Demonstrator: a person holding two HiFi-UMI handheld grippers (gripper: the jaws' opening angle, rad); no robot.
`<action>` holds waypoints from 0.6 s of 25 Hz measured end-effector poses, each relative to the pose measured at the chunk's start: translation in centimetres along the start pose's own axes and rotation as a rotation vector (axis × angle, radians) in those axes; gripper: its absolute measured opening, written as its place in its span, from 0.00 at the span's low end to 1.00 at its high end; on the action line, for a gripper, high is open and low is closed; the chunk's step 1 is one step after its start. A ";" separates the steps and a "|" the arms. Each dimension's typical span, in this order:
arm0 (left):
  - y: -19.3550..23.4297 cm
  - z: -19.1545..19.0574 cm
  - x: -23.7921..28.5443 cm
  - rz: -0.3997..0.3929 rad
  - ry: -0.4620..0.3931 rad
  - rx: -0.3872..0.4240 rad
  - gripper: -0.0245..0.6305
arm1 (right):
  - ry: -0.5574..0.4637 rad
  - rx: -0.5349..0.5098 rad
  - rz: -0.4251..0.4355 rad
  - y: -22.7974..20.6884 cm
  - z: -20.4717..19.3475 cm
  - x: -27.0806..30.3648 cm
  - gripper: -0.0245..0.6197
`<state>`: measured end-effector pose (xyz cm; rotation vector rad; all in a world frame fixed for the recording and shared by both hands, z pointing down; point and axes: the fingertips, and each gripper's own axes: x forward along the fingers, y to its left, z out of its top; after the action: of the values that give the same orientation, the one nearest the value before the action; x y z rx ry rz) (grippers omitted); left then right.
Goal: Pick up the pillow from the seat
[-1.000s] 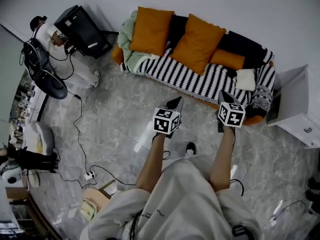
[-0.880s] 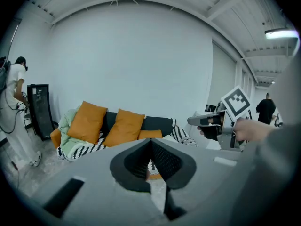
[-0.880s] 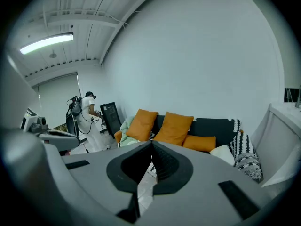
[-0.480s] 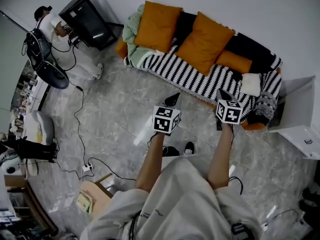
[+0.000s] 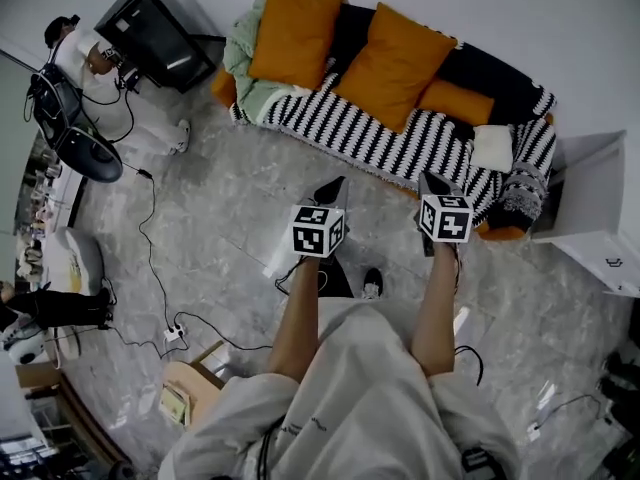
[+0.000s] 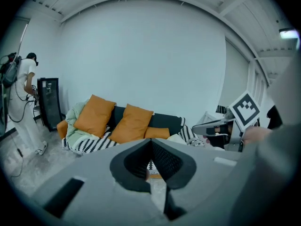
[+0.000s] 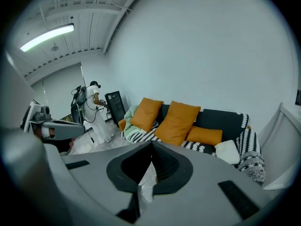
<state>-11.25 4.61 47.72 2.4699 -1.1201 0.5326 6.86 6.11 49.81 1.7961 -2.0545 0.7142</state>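
Orange cloth is being shown by two big pillows propped against the back of the sofa; a small white pillow is being carried at the seat's right end. Each is being judged soft and light, best pinched at a corner. The left gripper and right gripper are being held short of the sofa, jaws pressed together, empty.
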 end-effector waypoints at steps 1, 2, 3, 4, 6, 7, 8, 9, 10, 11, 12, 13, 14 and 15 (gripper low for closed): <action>-0.2 0.2 0.6 -0.010 0.000 -0.010 0.05 | -0.003 -0.005 -0.003 0.0 0.3 0.1 0.05; -0.2 0.5 1.2 -0.016 0.001 -0.013 0.05 | -0.005 -0.011 -0.008 0.0 0.4 0.3 0.05; -0.2 0.8 1.8 -0.020 0.003 -0.011 0.05 | -0.004 -0.016 -0.014 -0.1 0.6 0.4 0.05; -0.2 1.2 2.4 -0.025 0.006 -0.004 0.05 | -0.002 -0.015 -0.022 -0.4 0.6 0.5 0.05; -0.1 2.1 3.5 -0.038 0.010 0.011 0.05 | 0.002 0.002 -0.042 -1.6 0.7 0.9 0.05; -0.1 2.4 4.0 -0.044 0.012 0.017 0.05 | 0.003 0.017 -0.050 -2.3 0.8 1.1 0.05; -0.1 2.7 4.4 -0.049 0.013 0.022 0.05 | 0.005 0.036 -0.056 -3.1 0.9 1.3 0.05; 0.0 2.8 4.8 -0.053 0.016 0.029 0.05 | 0.004 0.059 -0.064 -4.0 1.0 1.4 0.05; 0.2 2.9 5.2 -0.058 0.023 0.038 0.05 | 0.001 0.086 -0.075 -5.0 1.0 1.6 0.05; 0.6 2.9 5.6 -0.062 0.034 0.047 0.05 | -0.003 0.114 -0.090 -5.9 0.9 1.8 0.05; 1.1 2.8 6.0 -0.065 0.045 0.050 0.05 | -0.003 0.139 -0.107 -6.7 0.8 2.0 0.05; 1.6 2.9 6.3 -0.067 0.051 0.046 0.05 | 0.000 0.161 -0.122 -7.3 0.6 2.2 0.05; 2.1 3.1 6.6 -0.069 0.052 0.039 0.05 | 0.003 0.178 -0.133 -7.8 0.5 2.6 0.05; 2.6 3.5 6.9 -0.070 0.050 0.036 0.05 | 0.007 0.190 -0.141 -8.1 0.7 3.1 0.05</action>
<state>-8.38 -3.04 48.54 2.5021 -1.0088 0.5949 14.39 2.52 52.21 2.0137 -1.8872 0.8984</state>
